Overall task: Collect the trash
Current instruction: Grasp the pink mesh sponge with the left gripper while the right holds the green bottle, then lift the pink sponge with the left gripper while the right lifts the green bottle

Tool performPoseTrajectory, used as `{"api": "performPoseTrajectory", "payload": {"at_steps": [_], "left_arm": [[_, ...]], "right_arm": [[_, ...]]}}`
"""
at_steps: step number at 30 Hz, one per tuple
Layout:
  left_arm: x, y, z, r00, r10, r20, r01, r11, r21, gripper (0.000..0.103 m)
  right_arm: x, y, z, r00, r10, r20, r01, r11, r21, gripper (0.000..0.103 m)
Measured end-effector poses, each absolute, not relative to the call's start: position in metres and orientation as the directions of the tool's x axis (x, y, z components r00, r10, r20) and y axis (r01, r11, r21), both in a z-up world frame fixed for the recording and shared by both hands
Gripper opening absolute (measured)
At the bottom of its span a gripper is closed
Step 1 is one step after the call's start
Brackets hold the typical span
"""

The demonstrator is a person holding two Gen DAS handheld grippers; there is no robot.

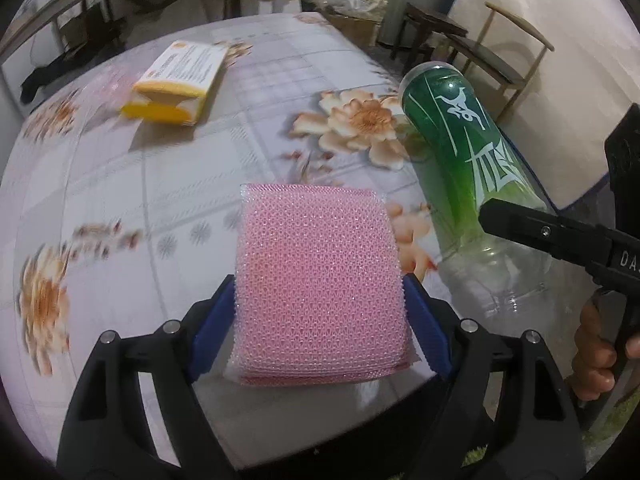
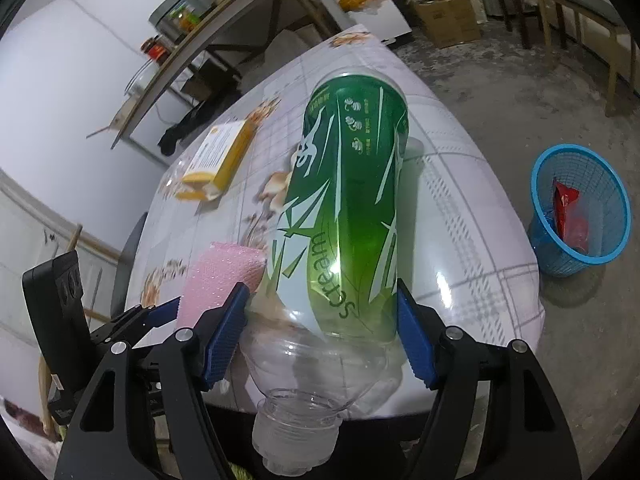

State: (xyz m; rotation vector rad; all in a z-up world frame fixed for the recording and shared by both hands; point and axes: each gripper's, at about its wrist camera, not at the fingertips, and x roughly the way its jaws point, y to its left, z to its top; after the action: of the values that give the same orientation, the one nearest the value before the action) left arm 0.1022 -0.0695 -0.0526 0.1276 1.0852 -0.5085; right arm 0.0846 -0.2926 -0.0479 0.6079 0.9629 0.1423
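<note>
A pink mesh sponge [image 1: 320, 280] lies on the flowered tablecloth [image 1: 120, 200]. My left gripper [image 1: 319, 280] stands open around it, the blue pads close by its two side edges, and the sponge does not look squeezed. My right gripper [image 2: 320, 286] is shut on a clear plastic bottle with a green label [image 2: 348, 200]. The bottle is tilted, its capless neck toward the right wrist camera and its base up and away. The left wrist view shows the bottle [image 1: 460, 140] at the right with a black finger [image 1: 520, 220] on it. The sponge [image 2: 216, 276] sits left of the bottle.
A yellow and white carton [image 1: 180, 80] lies at the table's far left, its flap open. On the floor to the right stands a blue mesh basket [image 2: 560, 256] with a red wrapper [image 2: 568, 208] in it. Wooden chairs [image 1: 500, 52], cardboard boxes and a shelf stand beyond the table.
</note>
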Motion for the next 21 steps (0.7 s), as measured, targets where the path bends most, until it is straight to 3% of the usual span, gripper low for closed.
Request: {"api": "performPoseTrajectory", "payload": {"at_steps": [4, 21], "left_arm": [[0.098, -0.063, -0.049, 0.391, -0.329, -0.860, 0.425, 0.893, -0.148, 0.083], [0.107, -0.083, -0.064, 0.428, -0.238, -0.872, 0.436, 0.900, -0.032, 0.083]], "right_arm": [[0.082, -0.290, -0.047, 0.576, 0.373, -0.727, 0.140, 0.831, 0.538, 0.069], [0.090, -0.290, -0.055, 0.562, 0.376, -0.737, 0.175, 0.817, 0.550, 0.075]]}}
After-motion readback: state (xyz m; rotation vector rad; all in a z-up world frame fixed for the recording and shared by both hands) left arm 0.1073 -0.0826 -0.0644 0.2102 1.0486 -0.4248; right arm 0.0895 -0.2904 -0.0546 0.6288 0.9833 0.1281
